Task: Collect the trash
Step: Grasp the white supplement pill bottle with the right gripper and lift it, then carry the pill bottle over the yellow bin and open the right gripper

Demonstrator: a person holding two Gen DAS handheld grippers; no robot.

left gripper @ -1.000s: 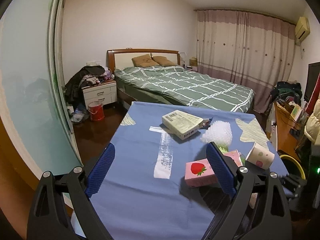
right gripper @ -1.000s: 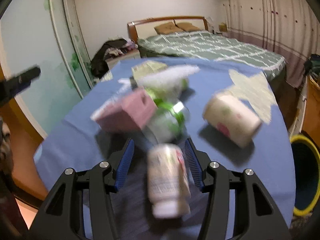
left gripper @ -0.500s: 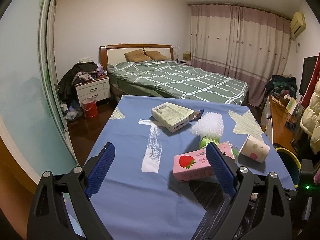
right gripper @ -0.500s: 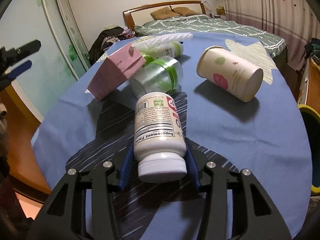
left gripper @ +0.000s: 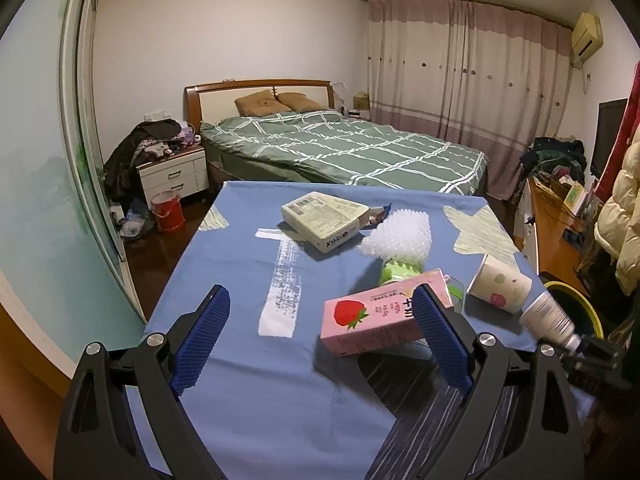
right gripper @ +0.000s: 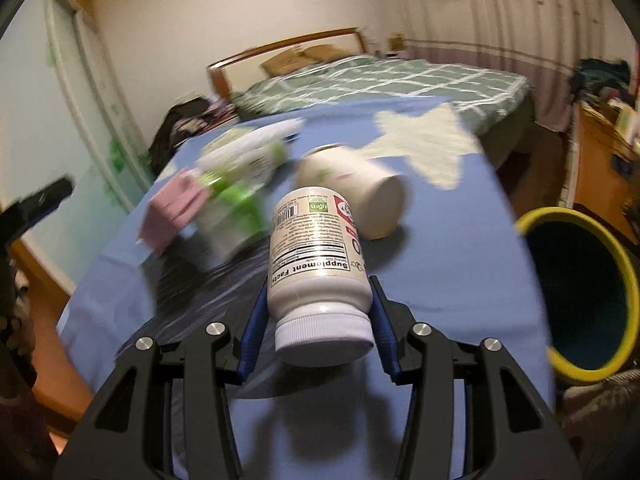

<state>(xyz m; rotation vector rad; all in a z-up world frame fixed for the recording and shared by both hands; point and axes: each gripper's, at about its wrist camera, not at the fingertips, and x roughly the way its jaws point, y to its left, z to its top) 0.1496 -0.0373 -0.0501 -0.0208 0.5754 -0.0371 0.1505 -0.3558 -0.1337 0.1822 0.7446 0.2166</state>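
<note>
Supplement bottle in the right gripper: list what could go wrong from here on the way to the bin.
1. The right gripper pinches the smooth, round supplement bottle only near its cap end, with most of the body sticking out forward. It might pivot or slip in a fast swing.
2. The yellow-rimmed bin sits beside and below the table edge. An early release could land the bottle on the rim or floor.
3. The paper cup lies on its side just ahead. A sweep could roll it off.

A: Setting — home bedroom. Double bed [left gripper: 344, 148], green checked duvet, two brown pillows [left gripper: 276, 104], wooden headboard.

B: Agreed. White nightstand [left gripper: 174, 172] heaped with clothes, long curtains [left gripper: 468, 76], wall air conditioner [left gripper: 586, 38], blue-clothed table [left gripper: 240, 280] at the bed's foot.
</note>
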